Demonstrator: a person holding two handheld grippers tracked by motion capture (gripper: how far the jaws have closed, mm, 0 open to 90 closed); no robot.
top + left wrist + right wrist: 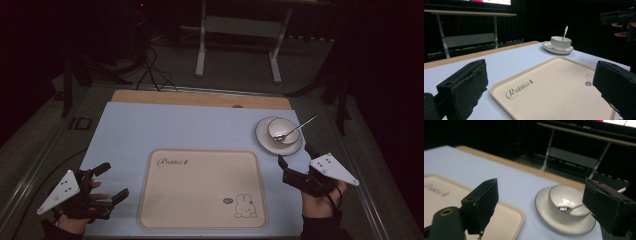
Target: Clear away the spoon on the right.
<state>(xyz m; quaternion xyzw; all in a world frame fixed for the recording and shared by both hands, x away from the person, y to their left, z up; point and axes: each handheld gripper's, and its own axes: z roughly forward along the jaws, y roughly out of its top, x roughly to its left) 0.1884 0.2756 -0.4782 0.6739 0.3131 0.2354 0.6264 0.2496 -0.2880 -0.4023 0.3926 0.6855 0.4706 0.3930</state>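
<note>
A beige tray (202, 187) printed with "Rabbit" and a small rabbit lies empty in the middle of the pale blue mat. At the back right, a white bowl (283, 130) sits on a saucer (264, 141), with a metal spoon (303, 124) leaning out of it to the right. My left gripper (114, 181) stands open just left of the tray's near corner; between its jaws lies the tray (554, 87), with the bowl (560, 43) far off. My right gripper (294, 154) is open just in front of the saucer, its jaws framing the bowl (564, 197) and saucer (544, 207).
The blue mat (150, 130) covers a wooden table whose tan strip (200, 98) shows along the back. Beyond it stand a metal frame (240, 25) and cables (155, 70) on the dark floor. The table's side rails run near each hand.
</note>
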